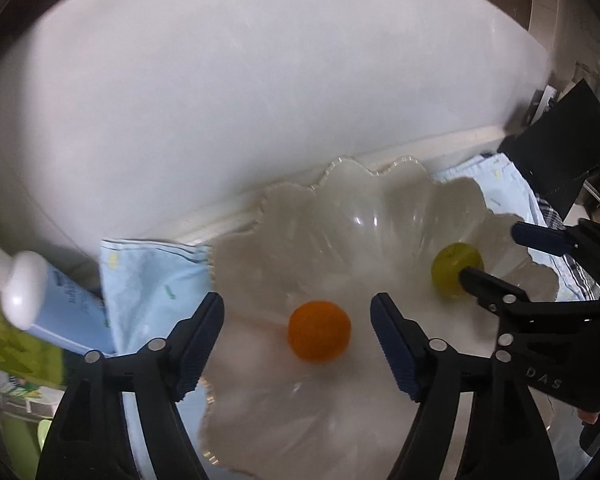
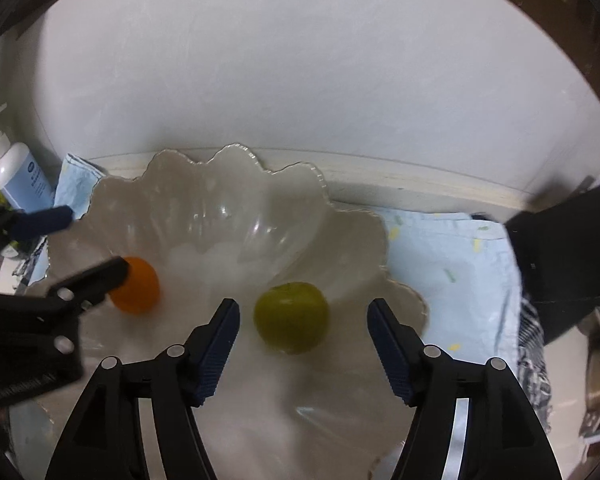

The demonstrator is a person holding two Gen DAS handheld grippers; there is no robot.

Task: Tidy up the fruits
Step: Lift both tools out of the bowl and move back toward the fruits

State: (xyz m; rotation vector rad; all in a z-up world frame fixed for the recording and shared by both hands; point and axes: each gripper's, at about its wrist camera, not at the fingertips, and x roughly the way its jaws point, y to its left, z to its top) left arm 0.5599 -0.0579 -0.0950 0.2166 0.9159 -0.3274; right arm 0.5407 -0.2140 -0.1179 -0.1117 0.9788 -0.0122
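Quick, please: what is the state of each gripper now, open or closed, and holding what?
Left gripper: open, orange fruit lies free between its fingers.
Right gripper: open, green fruit free between its fingers.

Two fruits in the scalloped bowl: round fruit left, apple-like fruit right, well apart. Bowl on a cloth, set against the wall behind. Pump bottle left of the bowl, at the cloth's left edge. Left gripper over the bowl, round fruit between the spread fingers, untouched. Right gripper likewise astride the apple-like fruit. Dark box right of the cloth.
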